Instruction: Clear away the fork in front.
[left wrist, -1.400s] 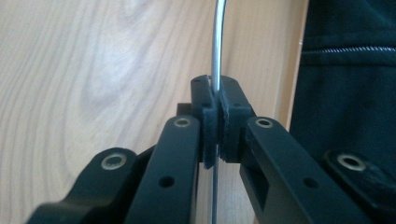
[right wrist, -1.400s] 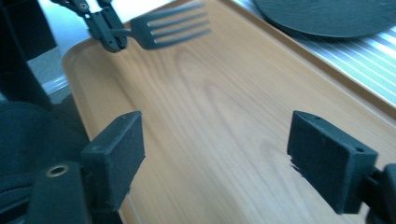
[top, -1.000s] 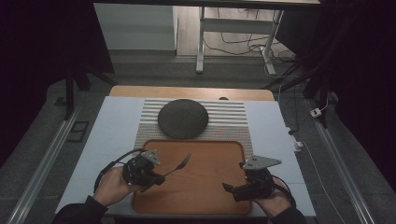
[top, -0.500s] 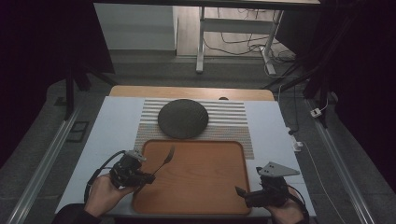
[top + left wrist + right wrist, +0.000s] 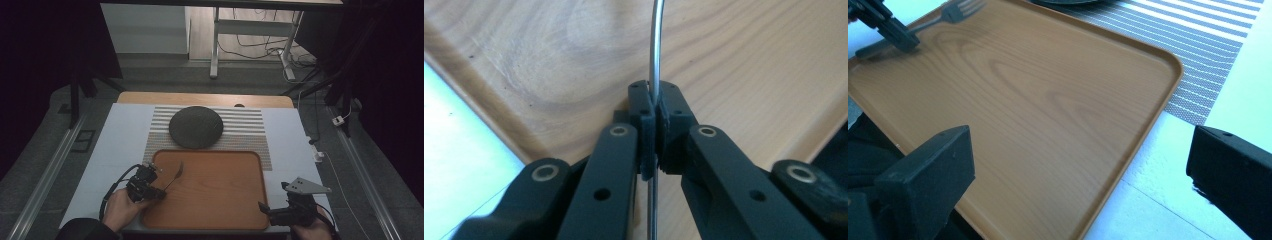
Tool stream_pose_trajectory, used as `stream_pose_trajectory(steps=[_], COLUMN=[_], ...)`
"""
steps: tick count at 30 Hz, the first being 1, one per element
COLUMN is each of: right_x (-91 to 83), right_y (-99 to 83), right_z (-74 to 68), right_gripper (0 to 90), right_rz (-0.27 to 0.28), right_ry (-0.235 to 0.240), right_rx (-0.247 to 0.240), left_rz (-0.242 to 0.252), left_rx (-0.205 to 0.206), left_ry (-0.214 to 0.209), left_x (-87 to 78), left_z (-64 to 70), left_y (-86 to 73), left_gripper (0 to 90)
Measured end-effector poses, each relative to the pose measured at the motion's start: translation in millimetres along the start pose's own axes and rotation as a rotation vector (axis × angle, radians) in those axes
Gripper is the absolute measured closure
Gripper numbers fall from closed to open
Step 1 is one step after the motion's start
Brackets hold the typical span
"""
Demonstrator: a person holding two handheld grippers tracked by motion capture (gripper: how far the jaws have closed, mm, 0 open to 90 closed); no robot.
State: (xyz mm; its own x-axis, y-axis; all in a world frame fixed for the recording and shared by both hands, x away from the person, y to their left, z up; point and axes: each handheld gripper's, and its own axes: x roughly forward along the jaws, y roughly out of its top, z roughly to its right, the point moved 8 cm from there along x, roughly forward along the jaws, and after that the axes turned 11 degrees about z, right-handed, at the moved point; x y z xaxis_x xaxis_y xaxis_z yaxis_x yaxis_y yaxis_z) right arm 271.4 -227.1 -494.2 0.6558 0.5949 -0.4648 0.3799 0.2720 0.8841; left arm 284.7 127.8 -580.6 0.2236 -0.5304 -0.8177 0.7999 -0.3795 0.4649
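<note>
Right, biggest thing first: the table [image 5: 120, 135] with its pale top, and on it a striped placemat [image 5: 250, 125] running across the far middle. Sitting on that mat is a dark round plate [image 5: 195, 127], flat and bare. Nearer the person lies the wooden tray [image 5: 215, 192], its far edge overlapping the mat and just beside the plate's near rim.

Over at the tray's left edge, the left gripper [image 5: 159, 193] sits in the person's left hand [image 5: 122, 207], and its jaws are pressed together on the handle of a fork [image 5: 175, 175]. The left gripper view shows the thin metal shaft pinched tight between the pads, wood grain underneath. The fork angles away toward the plate, tines over the tray's far left part; whether it touches the wood, I cannot tell.

At the tray's near right corner, the right gripper [image 5: 265, 210] rests in the right hand [image 5: 312, 231], jaws spread wide, nothing between them, pointing across the tray.
</note>
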Motion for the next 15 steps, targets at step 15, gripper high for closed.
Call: stream_pose_trajectory(steps=[15], right_x=[-2.4], right_y=[-1.1], right_z=[3.7], right_gripper=[0.0], right_rz=[0.000], right_ry=[-0.001], right_rx=[0.021], left_rz=[0.056], left_rx=[0.040], left_ry=[0.001], left_x=[-8.2], left_z=[4.0], left_y=[9.6], left_gripper=[76.7])
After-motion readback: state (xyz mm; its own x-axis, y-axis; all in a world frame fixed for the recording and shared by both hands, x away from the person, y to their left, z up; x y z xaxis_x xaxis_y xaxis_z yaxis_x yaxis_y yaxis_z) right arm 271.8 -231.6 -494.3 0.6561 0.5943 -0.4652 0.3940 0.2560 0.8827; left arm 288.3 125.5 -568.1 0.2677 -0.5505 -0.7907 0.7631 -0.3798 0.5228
